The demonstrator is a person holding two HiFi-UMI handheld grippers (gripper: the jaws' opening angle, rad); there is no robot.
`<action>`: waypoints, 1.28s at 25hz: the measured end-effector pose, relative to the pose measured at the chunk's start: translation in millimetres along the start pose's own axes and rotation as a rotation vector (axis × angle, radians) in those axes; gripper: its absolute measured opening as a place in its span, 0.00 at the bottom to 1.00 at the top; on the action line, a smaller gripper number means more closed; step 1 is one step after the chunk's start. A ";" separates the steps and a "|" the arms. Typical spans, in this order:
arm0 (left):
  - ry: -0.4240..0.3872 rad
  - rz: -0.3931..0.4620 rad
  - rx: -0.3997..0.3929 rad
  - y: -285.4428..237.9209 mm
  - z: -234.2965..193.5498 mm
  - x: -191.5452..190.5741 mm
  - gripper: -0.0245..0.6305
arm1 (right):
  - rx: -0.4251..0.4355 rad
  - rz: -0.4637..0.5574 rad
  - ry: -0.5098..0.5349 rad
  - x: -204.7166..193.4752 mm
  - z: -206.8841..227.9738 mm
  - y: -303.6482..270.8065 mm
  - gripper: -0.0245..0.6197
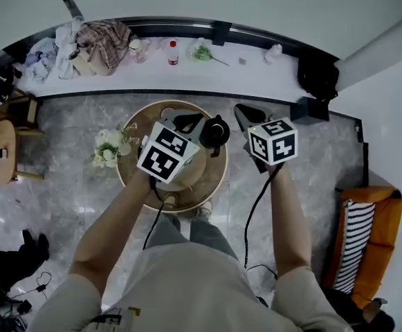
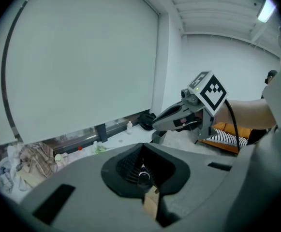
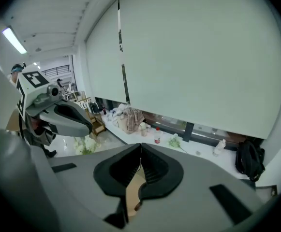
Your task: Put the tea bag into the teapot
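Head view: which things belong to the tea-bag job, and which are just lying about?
Job: teapot, round table under it; tea bag not made out.
Lying about: flowers, clothes pile, red-capped bottle, black bag.

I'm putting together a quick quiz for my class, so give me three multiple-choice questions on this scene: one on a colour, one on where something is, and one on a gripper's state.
1. What colour is the teapot?
A) white B) black C) red
2. Where are the flowers?
A) on the table B) in the teapot C) left of the table
3. How are the right gripper's fingers?
A) wide open B) shut on the teapot C) shut, empty

Answers: 1 B, it is dark all over. 2 C, the head view shows them beside the table's left edge. 3 C, the right gripper view shows the fingers meeting with nothing between.
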State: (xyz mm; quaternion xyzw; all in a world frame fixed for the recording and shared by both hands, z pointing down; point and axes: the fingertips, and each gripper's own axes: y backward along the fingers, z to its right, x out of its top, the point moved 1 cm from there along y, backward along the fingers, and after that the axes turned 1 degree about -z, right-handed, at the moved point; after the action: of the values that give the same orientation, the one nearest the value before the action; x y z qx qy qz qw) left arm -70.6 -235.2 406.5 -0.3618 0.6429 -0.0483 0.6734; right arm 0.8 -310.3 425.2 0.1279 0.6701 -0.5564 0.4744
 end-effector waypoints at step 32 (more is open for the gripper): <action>-0.252 0.444 0.019 206.3 108.5 154.4 0.05 | -0.140 0.662 0.147 138.6 -118.1 324.0 0.05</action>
State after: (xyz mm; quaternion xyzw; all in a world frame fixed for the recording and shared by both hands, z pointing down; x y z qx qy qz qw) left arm -29.4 -119.6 155.3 -0.2088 0.6170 0.1403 0.7457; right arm 97.4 -144.4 107.0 0.3453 0.6612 -0.3143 0.5873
